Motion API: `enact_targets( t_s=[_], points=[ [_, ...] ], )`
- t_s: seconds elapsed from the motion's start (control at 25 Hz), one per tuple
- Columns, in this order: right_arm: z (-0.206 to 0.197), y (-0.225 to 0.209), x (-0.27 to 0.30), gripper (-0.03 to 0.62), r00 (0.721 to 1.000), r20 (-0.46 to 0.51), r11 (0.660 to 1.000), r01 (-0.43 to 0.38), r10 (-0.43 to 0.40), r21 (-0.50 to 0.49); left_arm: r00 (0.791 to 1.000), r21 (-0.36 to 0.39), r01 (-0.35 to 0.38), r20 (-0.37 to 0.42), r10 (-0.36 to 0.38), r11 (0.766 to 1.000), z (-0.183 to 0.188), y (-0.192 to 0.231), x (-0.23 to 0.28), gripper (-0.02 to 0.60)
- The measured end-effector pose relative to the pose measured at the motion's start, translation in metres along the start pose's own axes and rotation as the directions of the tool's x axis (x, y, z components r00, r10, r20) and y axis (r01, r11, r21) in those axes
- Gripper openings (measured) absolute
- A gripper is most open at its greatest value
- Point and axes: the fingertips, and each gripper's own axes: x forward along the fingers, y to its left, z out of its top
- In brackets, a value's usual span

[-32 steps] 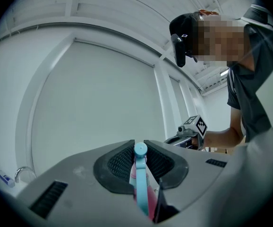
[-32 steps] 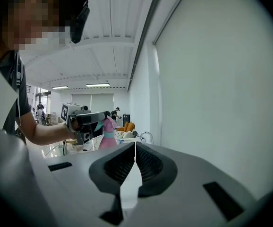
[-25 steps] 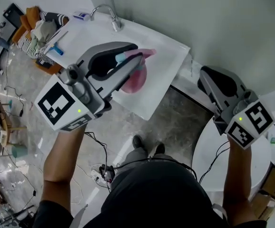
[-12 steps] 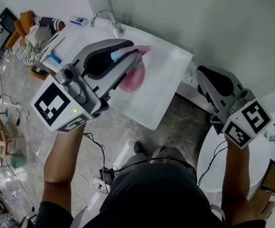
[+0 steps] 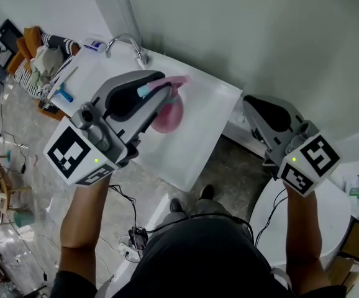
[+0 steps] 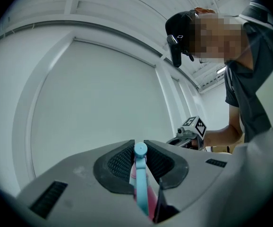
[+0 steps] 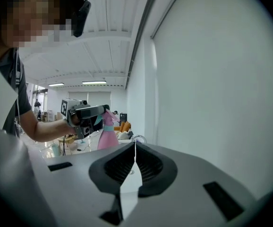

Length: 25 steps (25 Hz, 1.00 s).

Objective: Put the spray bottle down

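The task is not finished: the pink translucent plastic spray bottle with a light-blue trigger and collar (image 5: pixel 168 114) is in the grip of the left gripper (image 5: pixel 165 84), whose tongs pinch the bottle at its blue head, with the pink body hanging below them. In the left gripper view the blue part sits squeezed between the two black ribbed pads, which otherwise stand almost together. In the head view the bottle lies over the white rectangular washbasin top (image 5: pixel 209 136), to the near right of the curved chrome tap (image 5: pixel 125 41). It appears to be carried above that surface rather than standing on it, though no view shows its base clearly enough to be sure. The right gripper (image 7: pixel 135 149) holds nothing. Its tongs are pressed together with only a thin seam between the pads, and it hovers well to the right of the bottle, off the basin's right edge. By my judgement, what remains is to lower the bottle upright onto a flat place and then spread the left tongs.
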Motion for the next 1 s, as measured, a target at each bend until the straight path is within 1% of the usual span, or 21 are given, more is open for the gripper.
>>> enact_targets(
  t_s=[0.2, 0.32, 0.52, 0.72, 0.88, 1.0],
  points=[
    [-0.001, -0.028, 0.01, 0.011, 0.999, 0.005, 0.999, -0.049, 0.049, -0.004, 0.999, -0.004, -0.048, -0.012, 0.048, 0.999, -0.008, 0.015, 0.027, 0.058],
    [-0.001, -0.032, 0.016, 0.011, 0.997, 0.01, 0.997, -0.075, 0.075, -0.007, 0.997, 0.002, -0.069, -0.021, 0.069, 0.998, -0.011, 0.016, 0.03, 0.058],
    [0.004, -0.036, 0.015, 0.011, 0.994, 0.021, 0.994, -0.111, 0.112, -0.021, 0.994, 0.017, -0.11, -0.026, 0.11, 0.994, -0.005, 0.015, 0.031, 0.058],
    [0.003, -0.05, 0.023, 0.011, 0.987, 0.023, 0.987, -0.158, 0.159, -0.032, 0.989, 0.018, -0.141, -0.048, 0.141, 0.99, -0.015, 0.022, 0.046, 0.058],
    [0.003, -0.046, 0.024, 0.011, 0.986, 0.019, 0.986, -0.167, 0.168, -0.028, 0.986, 0.011, -0.162, -0.046, 0.162, 0.987, -0.013, 0.021, 0.041, 0.058],
    [0.002, -0.04, 0.028, 0.011, 0.986, 0.01, 0.986, -0.167, 0.167, -0.014, 0.985, -0.007, -0.168, -0.045, 0.168, 0.986, -0.015, 0.023, 0.035, 0.058]
  ],
)
